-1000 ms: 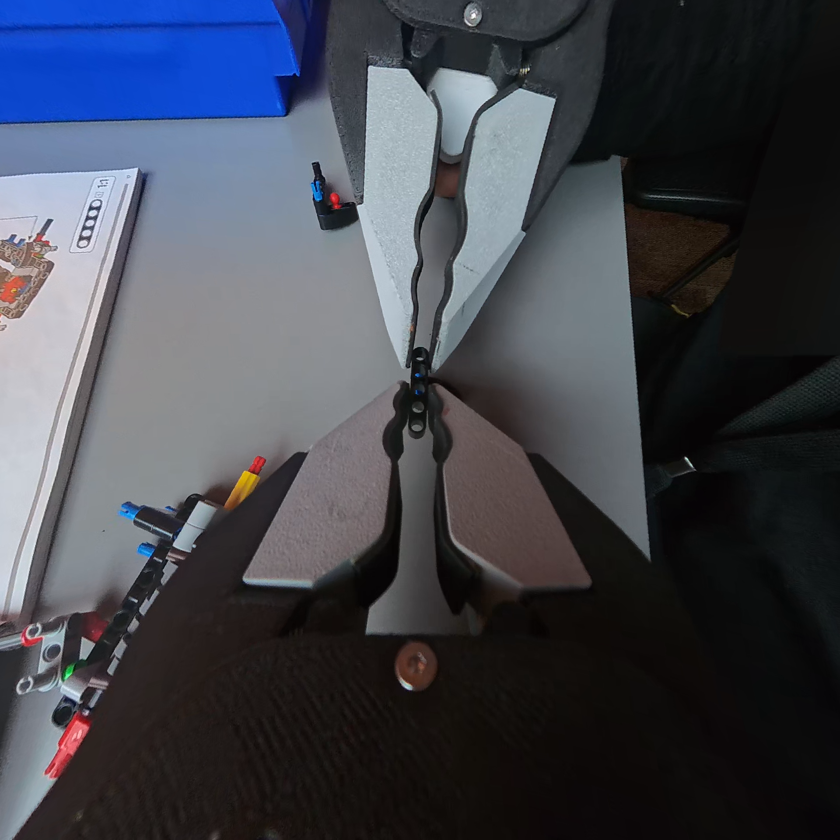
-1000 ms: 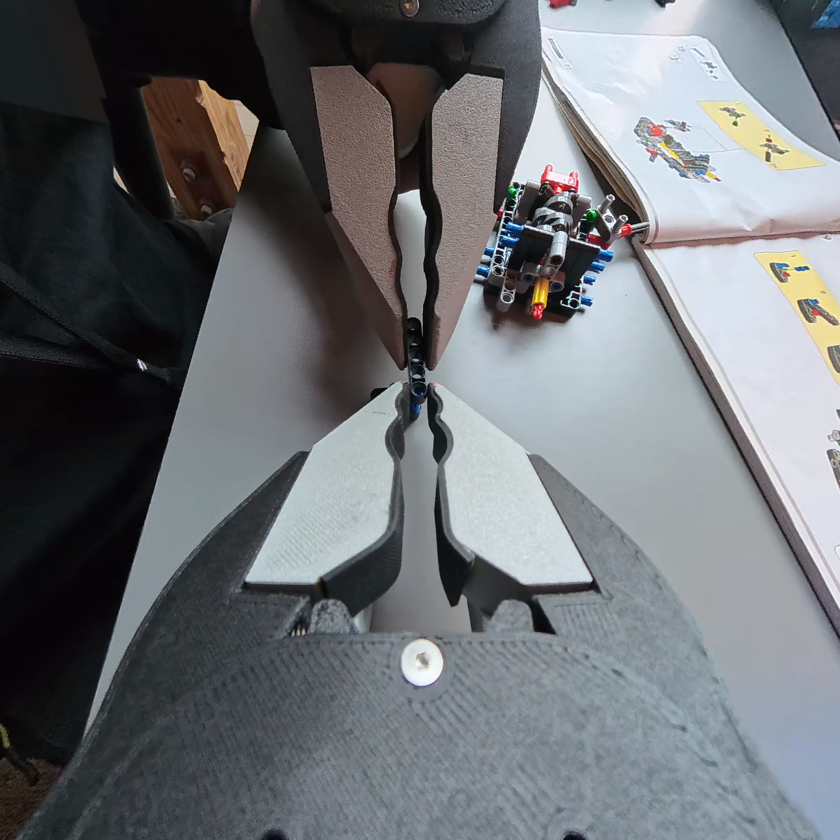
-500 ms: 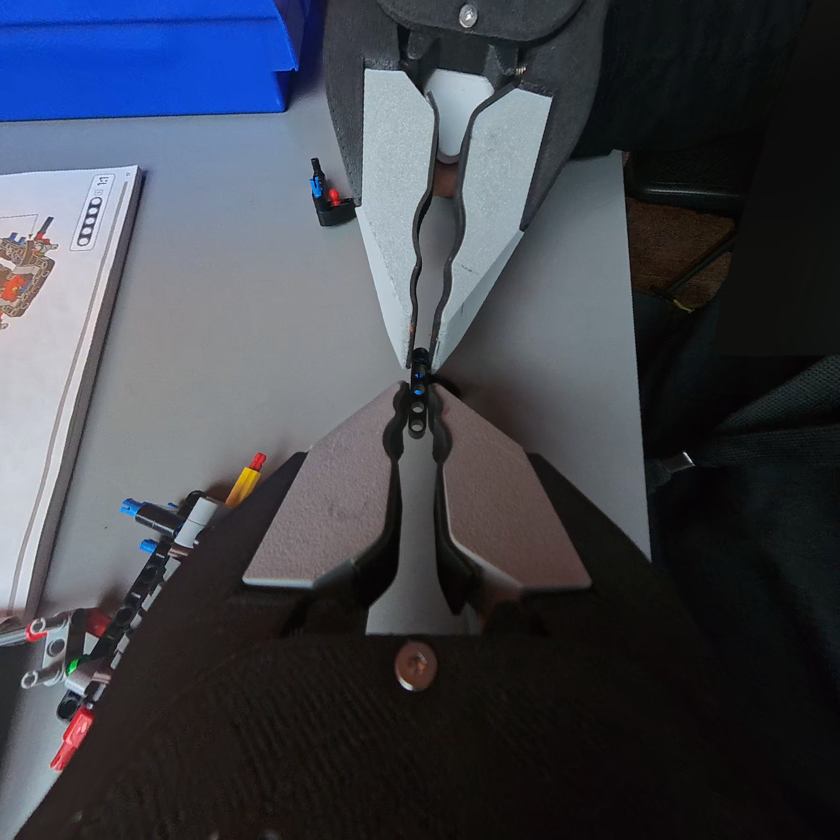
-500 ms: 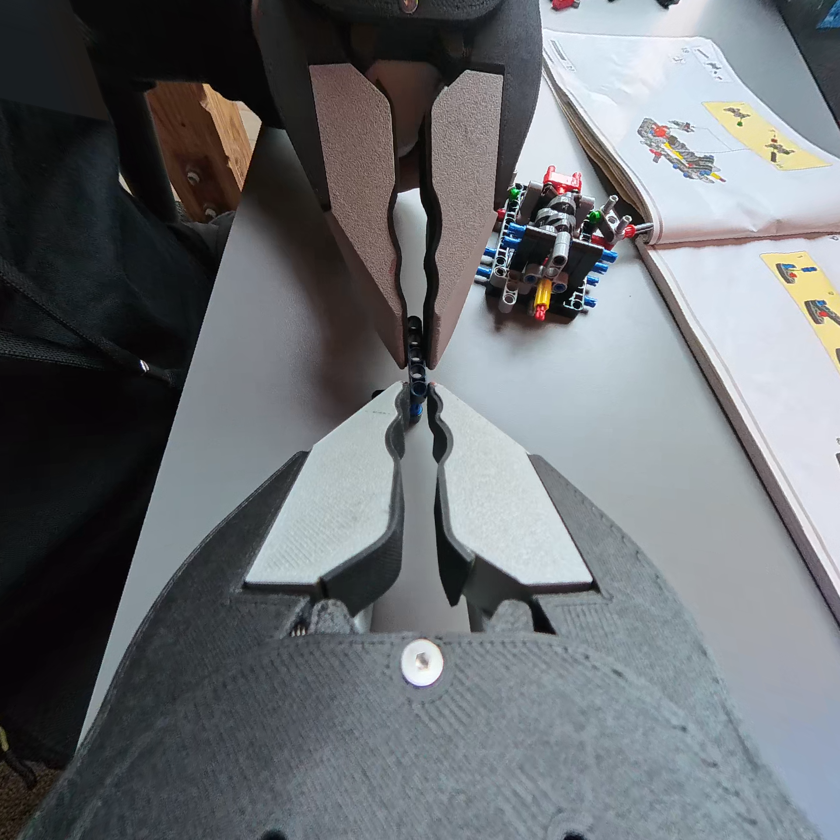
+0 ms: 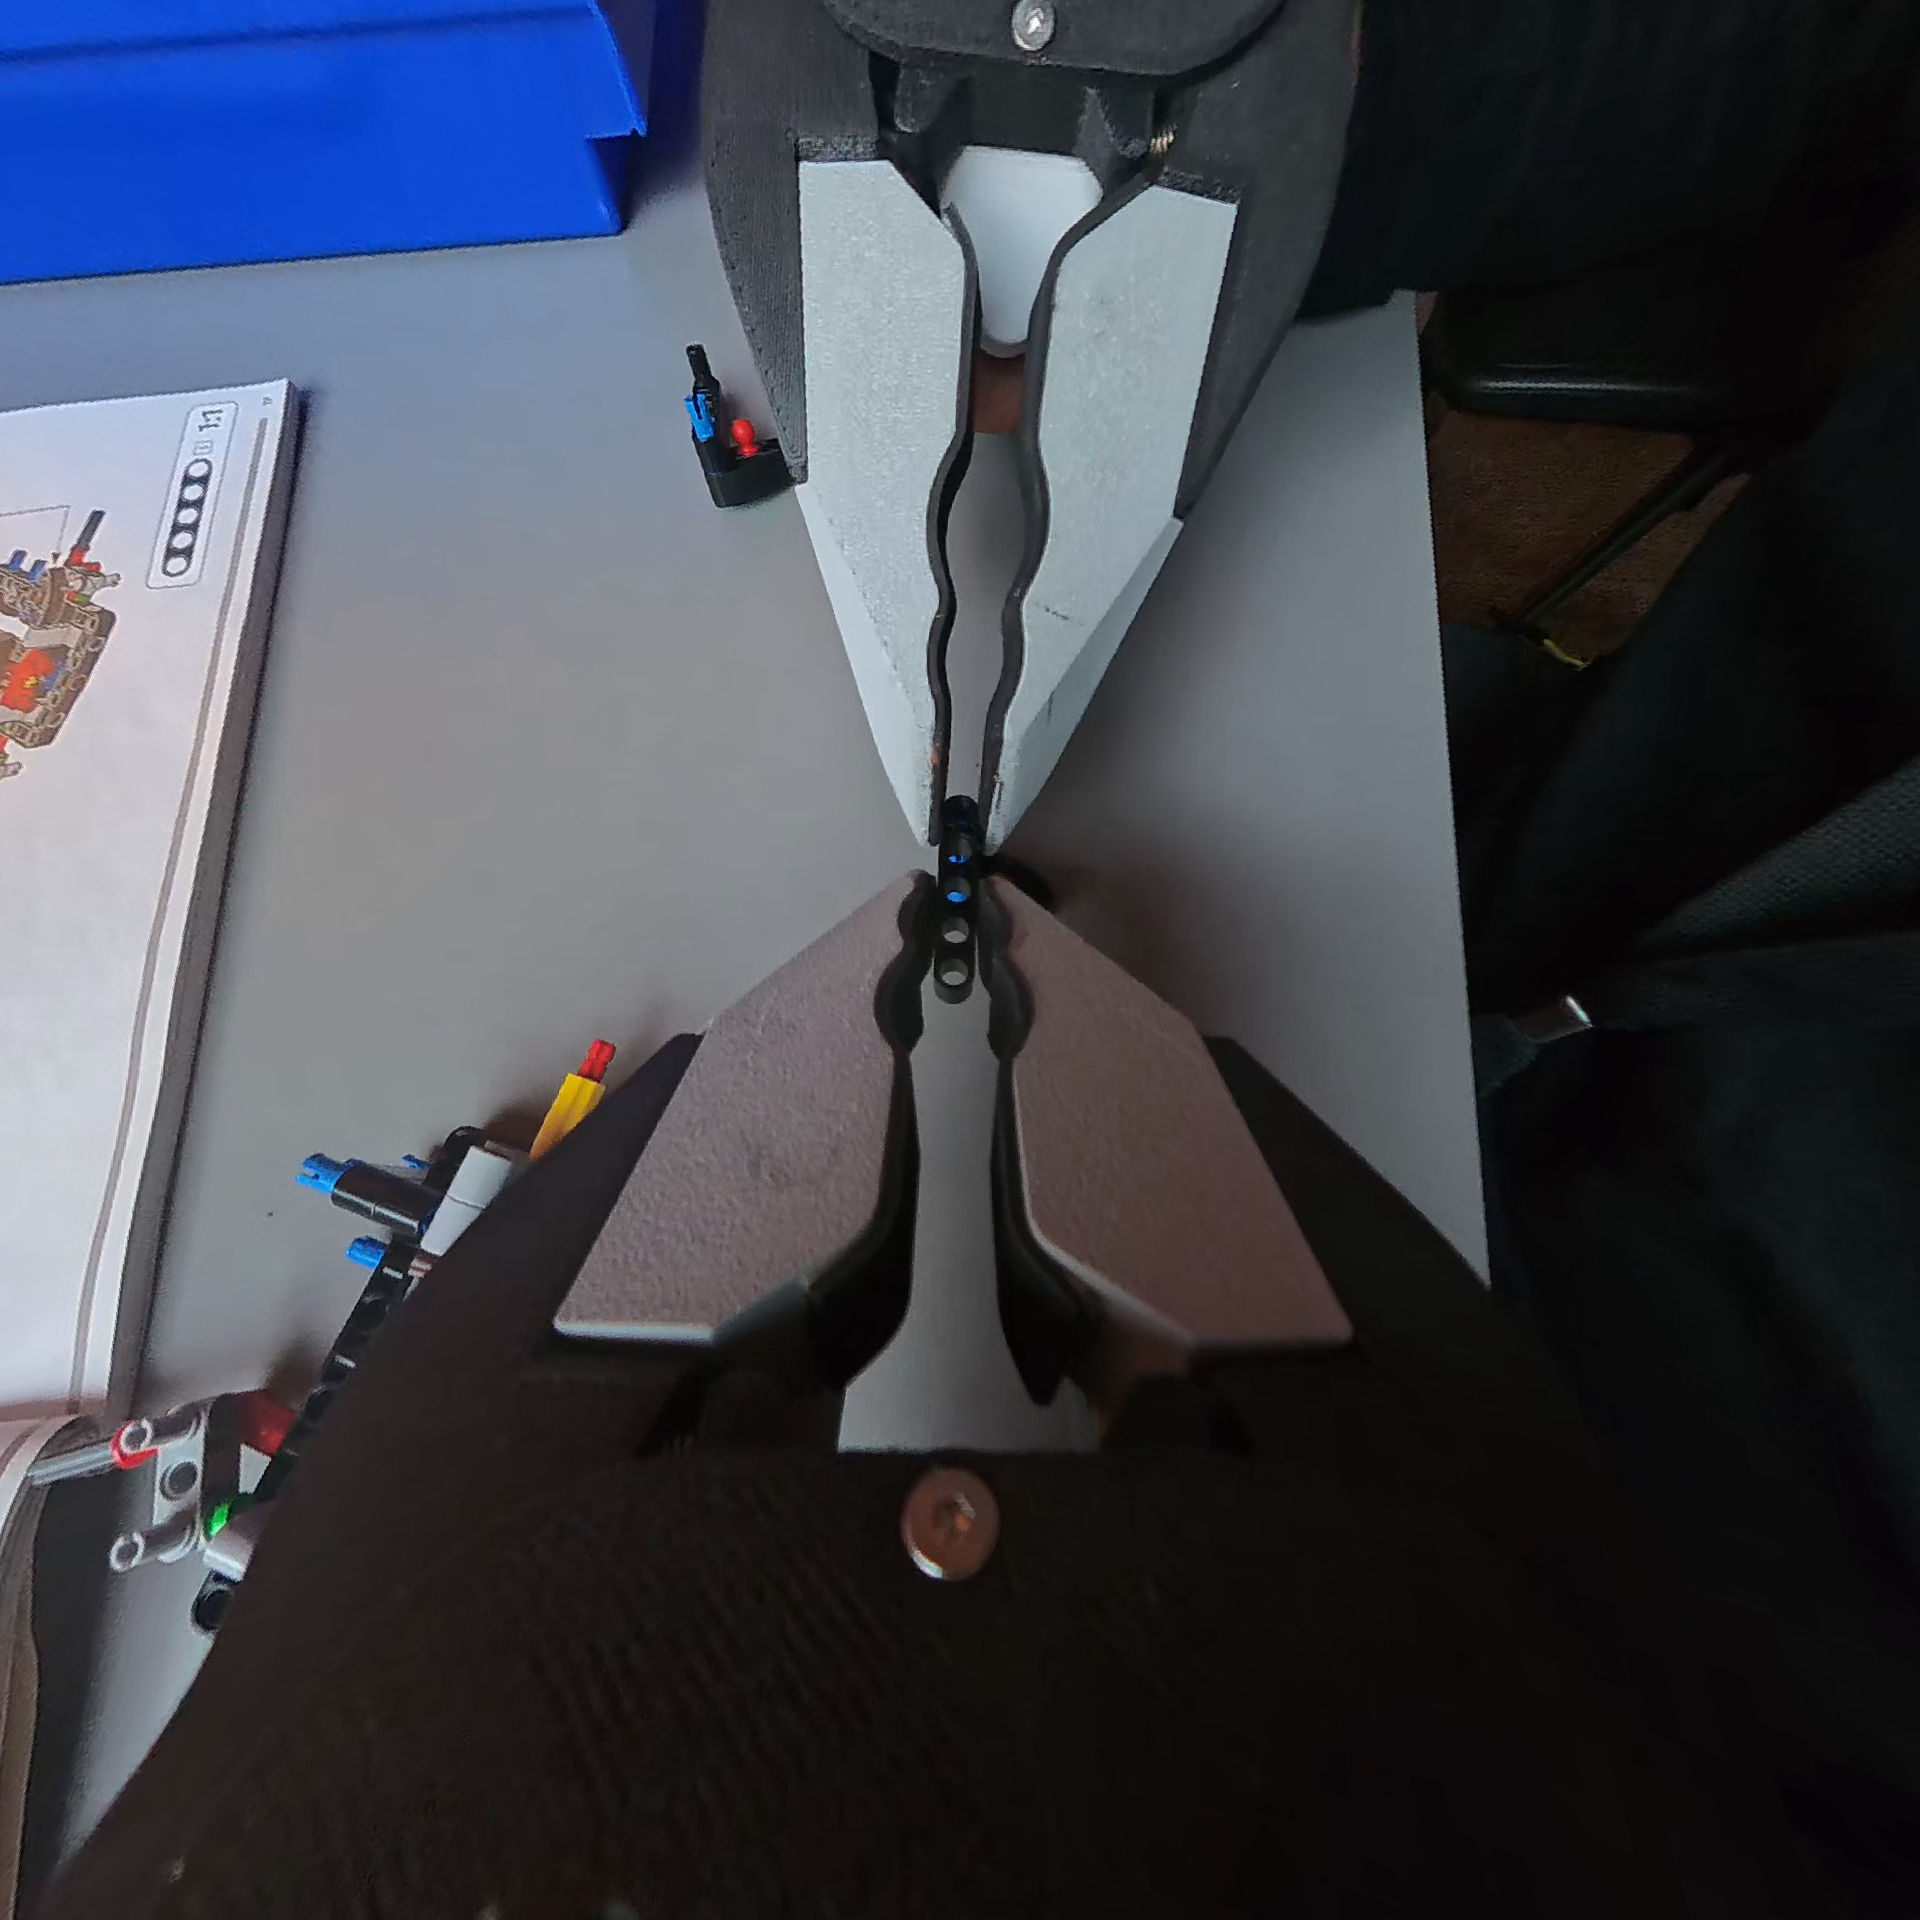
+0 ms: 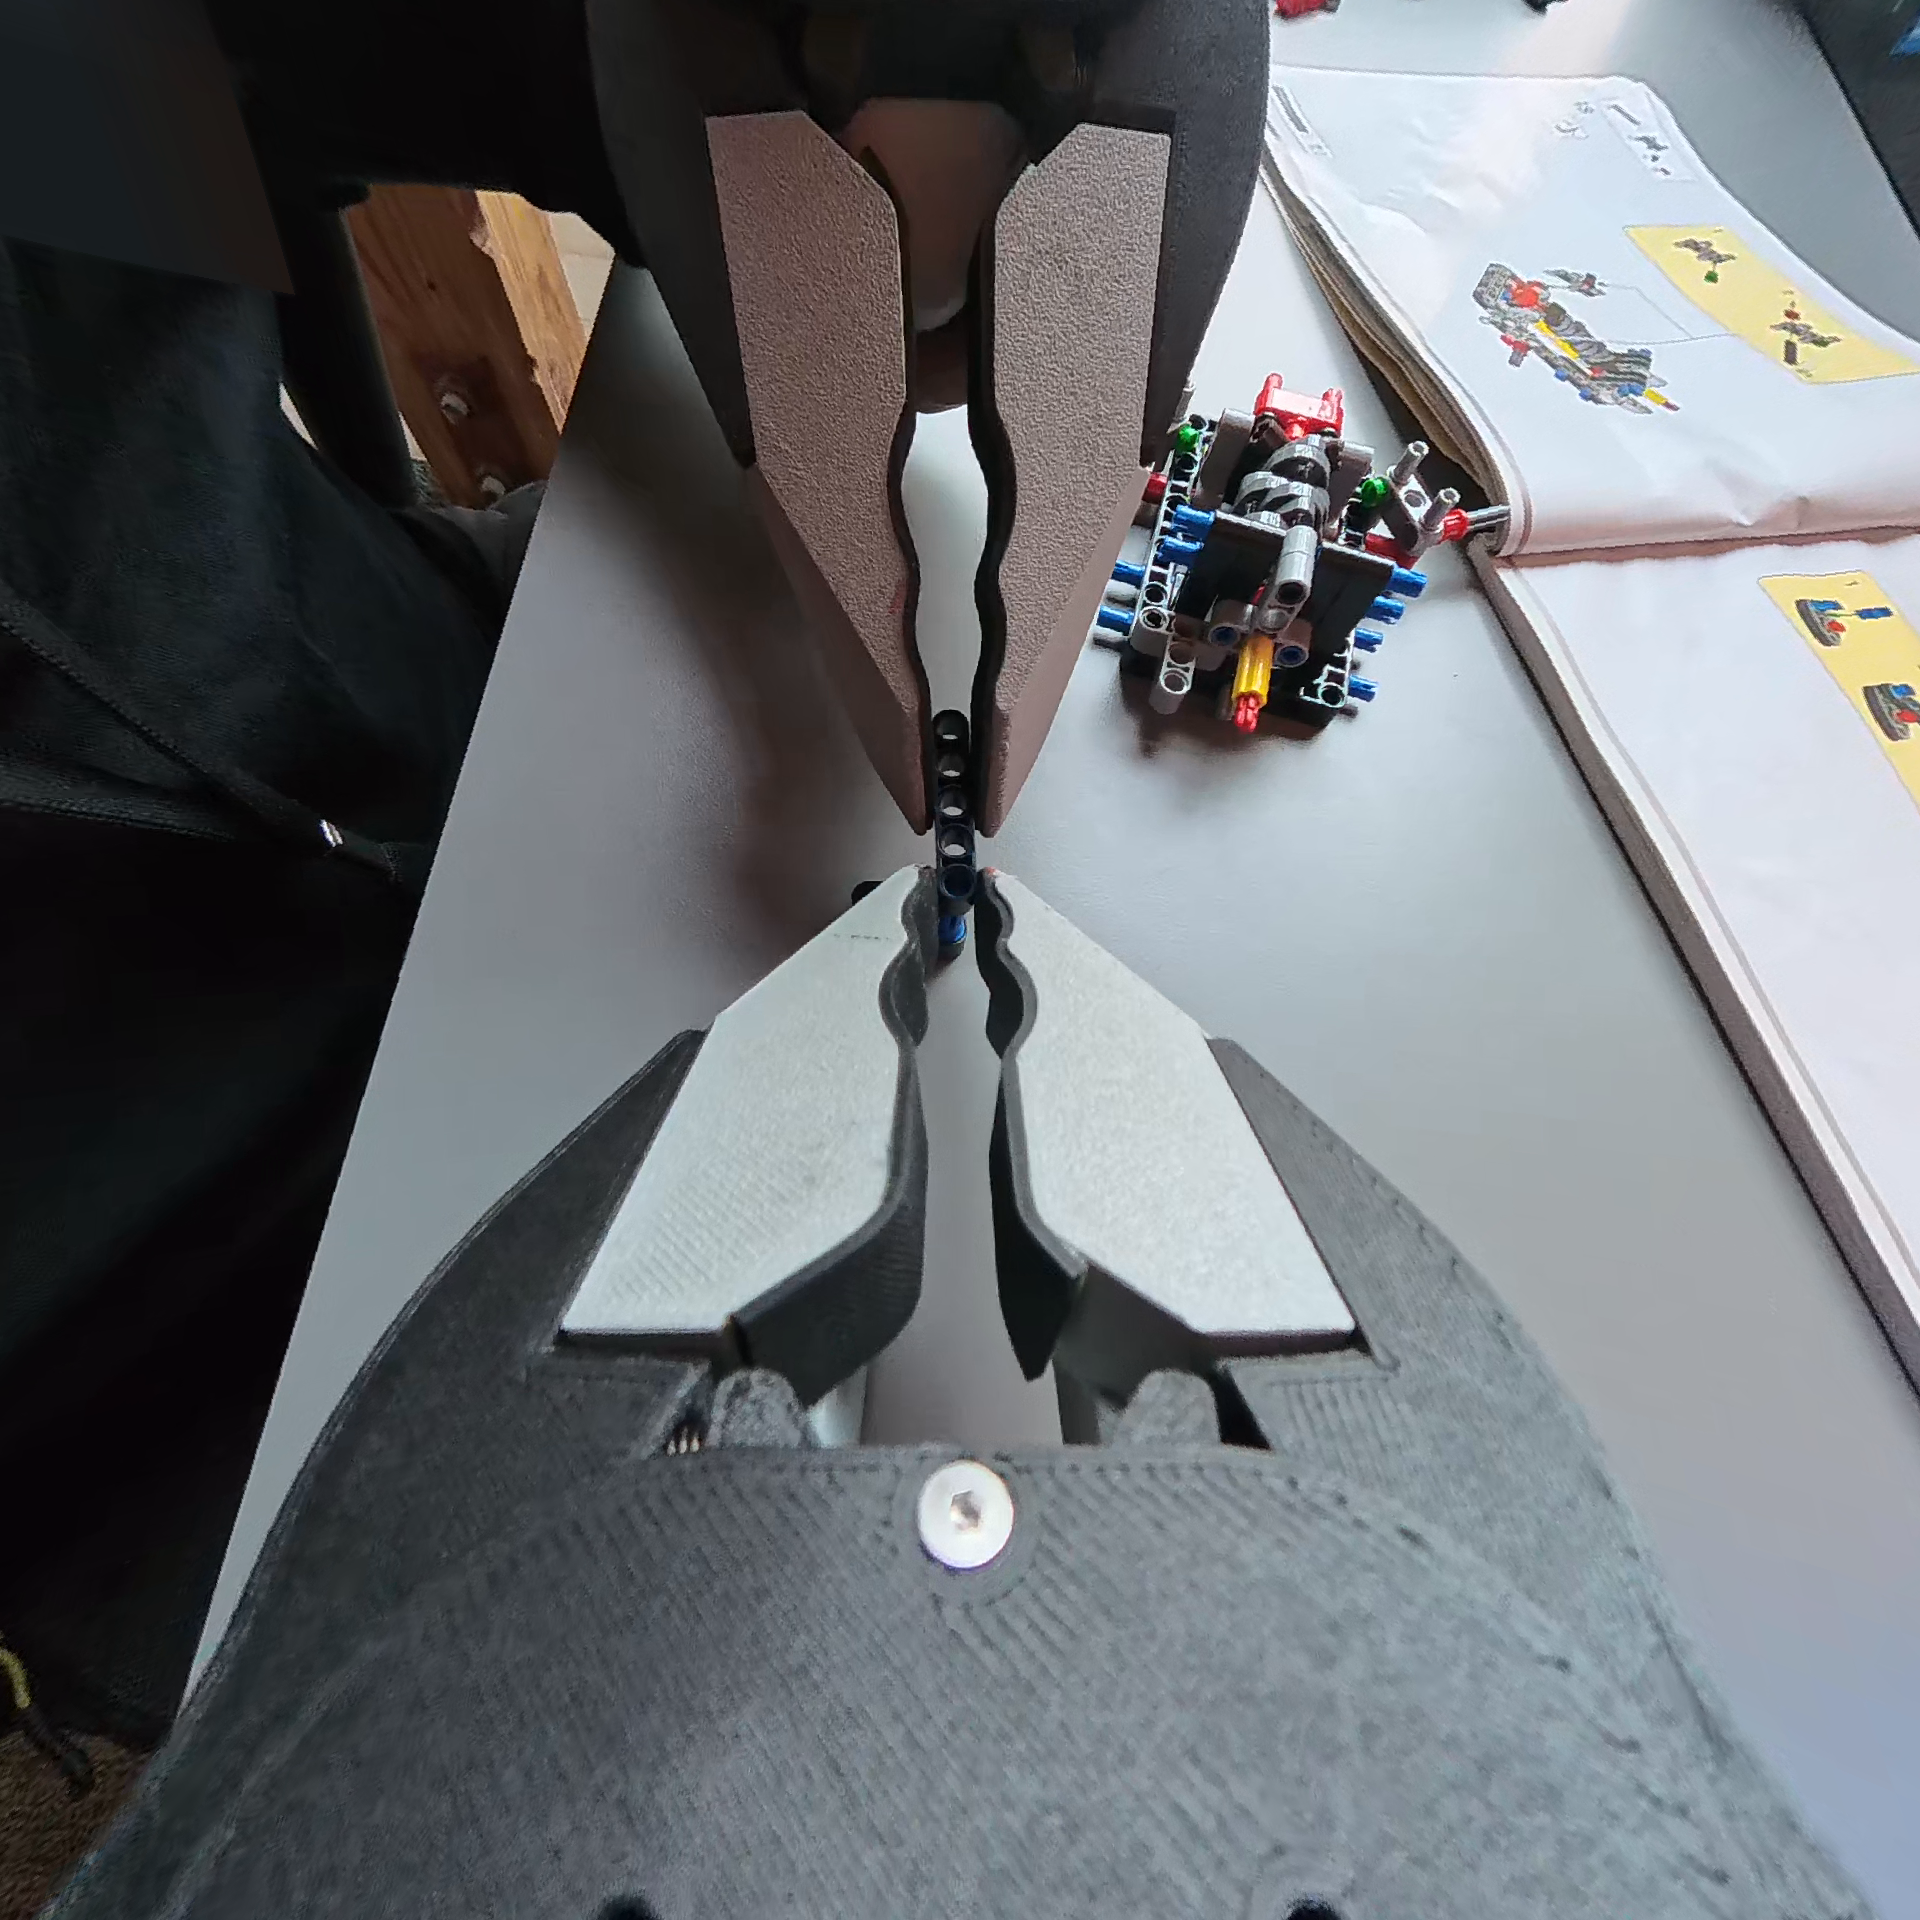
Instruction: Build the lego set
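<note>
Black beam between both fingers' tips.

Your two grippers meet tip to tip, pointing straight at each other above the table edge. Your left gripper, with brownish-grey finger plates, has its jaws nearly closed, pinching one end of a thin black beam between its tips. Your right gripper, with pale grey finger plates, faces it head-on, its tips likewise drawn together on the beam's other end. Both sit level and aligned along one line.
</note>
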`<state>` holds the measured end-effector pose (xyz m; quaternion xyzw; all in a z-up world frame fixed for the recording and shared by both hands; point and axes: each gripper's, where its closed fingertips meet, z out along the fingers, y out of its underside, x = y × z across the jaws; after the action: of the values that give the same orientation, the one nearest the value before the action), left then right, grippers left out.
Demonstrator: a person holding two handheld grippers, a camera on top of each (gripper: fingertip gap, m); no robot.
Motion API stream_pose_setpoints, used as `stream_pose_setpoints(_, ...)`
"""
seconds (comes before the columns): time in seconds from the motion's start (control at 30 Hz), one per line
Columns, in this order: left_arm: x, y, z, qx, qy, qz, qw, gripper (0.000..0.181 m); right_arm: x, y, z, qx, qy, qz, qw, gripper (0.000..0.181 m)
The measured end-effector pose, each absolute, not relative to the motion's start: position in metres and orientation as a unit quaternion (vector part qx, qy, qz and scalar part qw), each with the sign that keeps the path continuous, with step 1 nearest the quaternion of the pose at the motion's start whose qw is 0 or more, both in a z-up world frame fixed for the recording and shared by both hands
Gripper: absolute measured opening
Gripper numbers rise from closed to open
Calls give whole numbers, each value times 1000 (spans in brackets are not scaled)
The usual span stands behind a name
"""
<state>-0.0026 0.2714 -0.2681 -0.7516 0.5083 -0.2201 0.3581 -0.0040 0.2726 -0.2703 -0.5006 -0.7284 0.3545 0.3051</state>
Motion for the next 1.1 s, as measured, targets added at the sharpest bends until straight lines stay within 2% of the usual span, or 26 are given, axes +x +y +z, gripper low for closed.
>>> stream_pose_setpoints(0.47, -4, 269, -269, -748, 521, -218, 349, 4, -5, 271, -271, -510, -725, 358, 294, 4)
stream_pose_setpoints(0.53, -5, 265, -281, -754, 542, -196, 317, 5, -5, 267, -280, -511, -737, 342, 280, 4)
stream_pose_setpoints(1.1, -3, 268, -281, -747, 533, -194, 346, 5, -5, 269, -280, -509, -741, 327, 292, 5)
